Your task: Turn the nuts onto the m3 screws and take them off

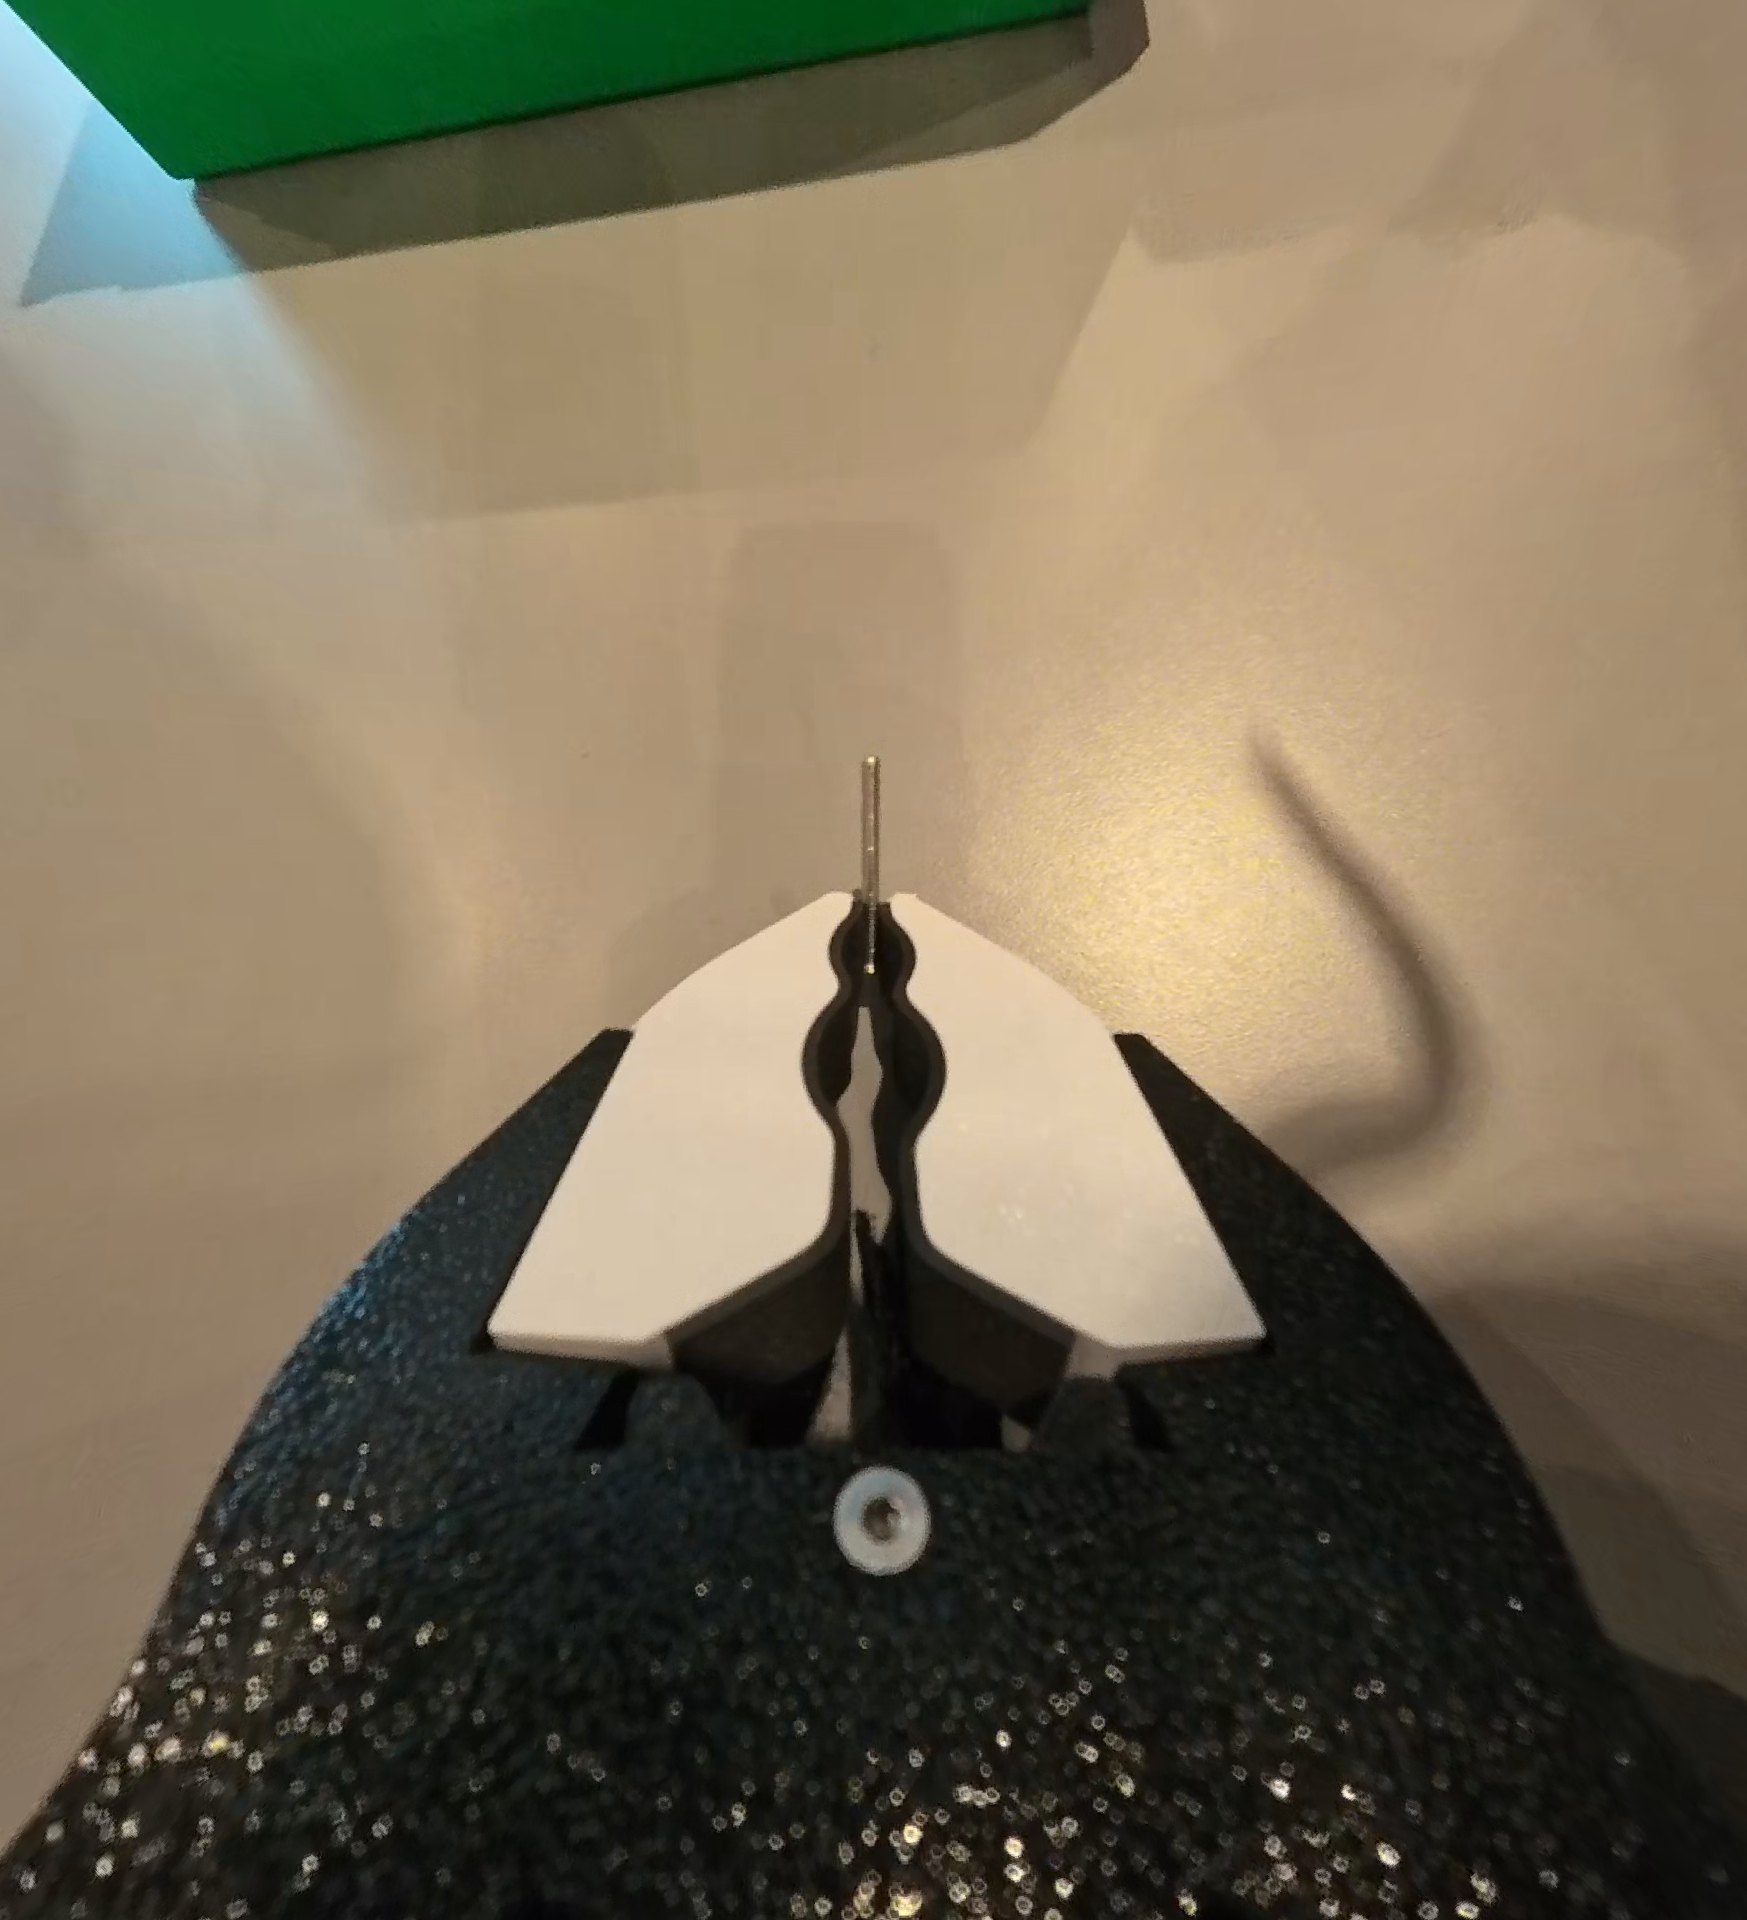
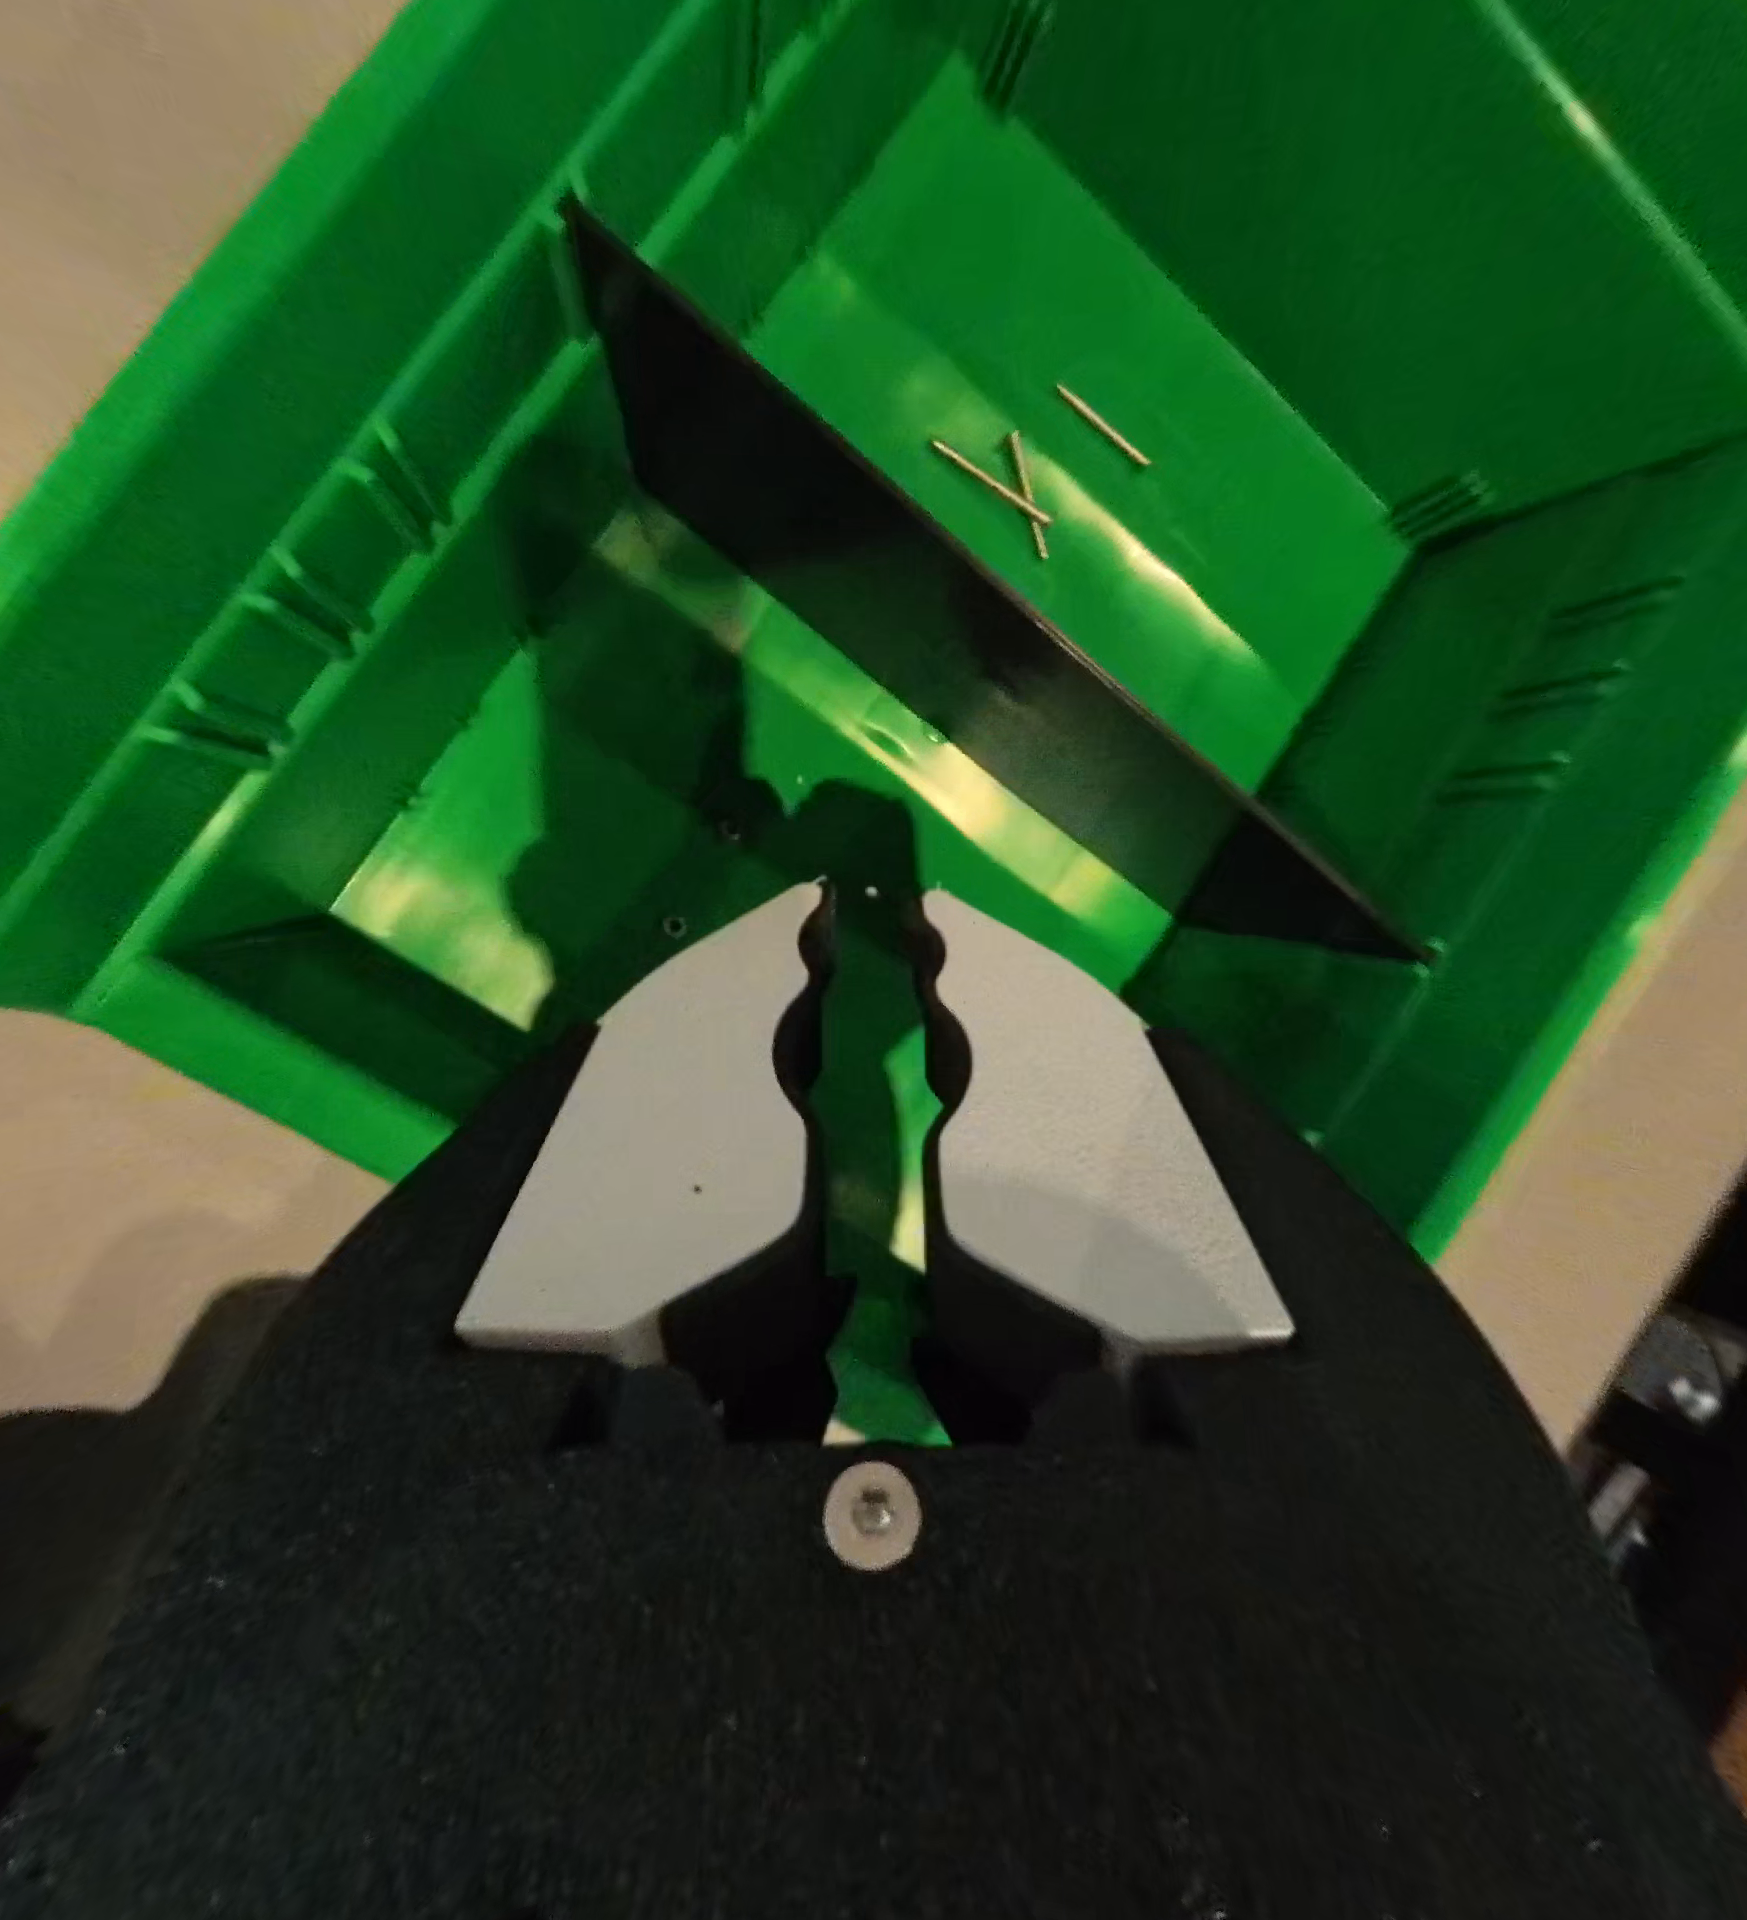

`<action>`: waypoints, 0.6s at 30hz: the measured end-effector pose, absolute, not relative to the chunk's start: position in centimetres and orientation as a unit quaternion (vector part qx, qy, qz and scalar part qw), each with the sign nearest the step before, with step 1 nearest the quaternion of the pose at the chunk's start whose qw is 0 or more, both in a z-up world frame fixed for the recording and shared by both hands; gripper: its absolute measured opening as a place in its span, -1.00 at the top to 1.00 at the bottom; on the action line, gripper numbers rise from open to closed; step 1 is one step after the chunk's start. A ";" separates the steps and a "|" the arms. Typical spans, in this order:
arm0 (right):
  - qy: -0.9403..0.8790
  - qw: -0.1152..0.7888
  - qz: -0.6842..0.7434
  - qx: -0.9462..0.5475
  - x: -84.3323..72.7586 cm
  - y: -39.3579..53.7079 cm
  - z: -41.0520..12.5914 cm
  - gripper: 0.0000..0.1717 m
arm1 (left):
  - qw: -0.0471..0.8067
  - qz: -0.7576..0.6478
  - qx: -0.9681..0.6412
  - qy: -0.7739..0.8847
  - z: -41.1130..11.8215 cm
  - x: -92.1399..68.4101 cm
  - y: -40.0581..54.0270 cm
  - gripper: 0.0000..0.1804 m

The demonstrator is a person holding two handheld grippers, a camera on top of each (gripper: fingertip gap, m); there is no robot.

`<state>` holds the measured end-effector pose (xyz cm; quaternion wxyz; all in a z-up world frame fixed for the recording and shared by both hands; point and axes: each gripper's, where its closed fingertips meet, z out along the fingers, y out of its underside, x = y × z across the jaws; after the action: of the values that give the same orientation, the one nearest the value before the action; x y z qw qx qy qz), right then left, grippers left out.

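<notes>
The left gripper [image 1: 870,909] is clenched on an M3 screw [image 1: 869,836], long axis pointing to 12 o'clock over the worktop [image 1: 433,831]. The right gripper [image 2: 871,904] hangs released above the green bin [image 2: 225,675], loose screws [image 2: 1030,499] lying at 1 o'clock.

A beige cloth [image 1: 329,935] is covering the work surface, lying in soft folds, with one dark crease [image 1: 1368,935] curving across it. A green plastic bin [image 2: 225,623] is sitting on the cloth. A black divider [image 2: 796,499] is standing inside the bin, splitting it into two compartments. Beyond the cloth's edge, dark equipment [image 2: 1700,1403] with metal fittings is showing, too blurred to identify.
</notes>
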<state>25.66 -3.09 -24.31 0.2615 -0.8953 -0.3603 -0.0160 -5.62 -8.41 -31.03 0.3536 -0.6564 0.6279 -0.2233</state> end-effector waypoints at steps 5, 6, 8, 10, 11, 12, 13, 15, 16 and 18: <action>-0.382 0.332 0.051 -0.861 20.1 -4.8 -19.7 0.83 | 0.354 -0.223 -0.656 0.629 -31.0 -5.6 -8.4 0.99; -0.397 0.353 0.078 -0.844 17.5 -5.4 -18.4 0.84 | 0.354 -0.223 -0.655 0.629 -31.0 -5.6 -8.4 0.99; -0.448 0.391 0.137 -0.792 11.3 -7.2 -16.4 0.84 | 0.354 -0.224 -0.655 0.629 -31.0 -5.6 -8.4 0.99; -0.510 0.406 0.192 -0.734 5.3 -9.1 -16.3 0.84 | 0.354 -0.224 -0.654 0.630 -31.0 -5.6 -8.5 0.99; -0.532 0.398 0.213 -0.716 2.9 -9.7 -17.2 0.84 | 0.354 -0.224 -0.653 0.631 -31.0 -5.5 -8.5 0.99; -0.549 0.387 0.231 -0.704 0.8 -10.1 -18.5 0.84 | 0.354 -0.224 -0.652 0.632 -31.0 -5.5 -8.5 0.99; -0.559 0.373 0.240 -0.701 -0.6 -10.1 -20.2 0.84 | 0.354 -0.224 -0.651 0.633 -31.0 -5.5 -8.6 0.99; -0.572 0.355 0.245 -0.698 -2.6 -9.7 -23.5 0.84 | 0.355 -0.224 -0.650 0.633 -31.0 -5.5 -8.6 0.99; -0.575 0.349 0.251 -0.696 -3.5 -9.6 -24.6 0.84 | 0.355 -0.224 -0.650 0.633 -31.0 -5.5 -8.6 0.99; -0.581 0.336 0.262 -0.693 -4.8 -9.6 -26.4 0.83 | 0.354 -0.224 -0.650 0.633 -31.0 -5.5 -8.6 0.99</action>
<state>-4.76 -9.55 -26.41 0.3359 -0.6933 -0.5815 0.2616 -5.53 -8.59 -31.01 0.3545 -0.6503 0.6334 -0.2242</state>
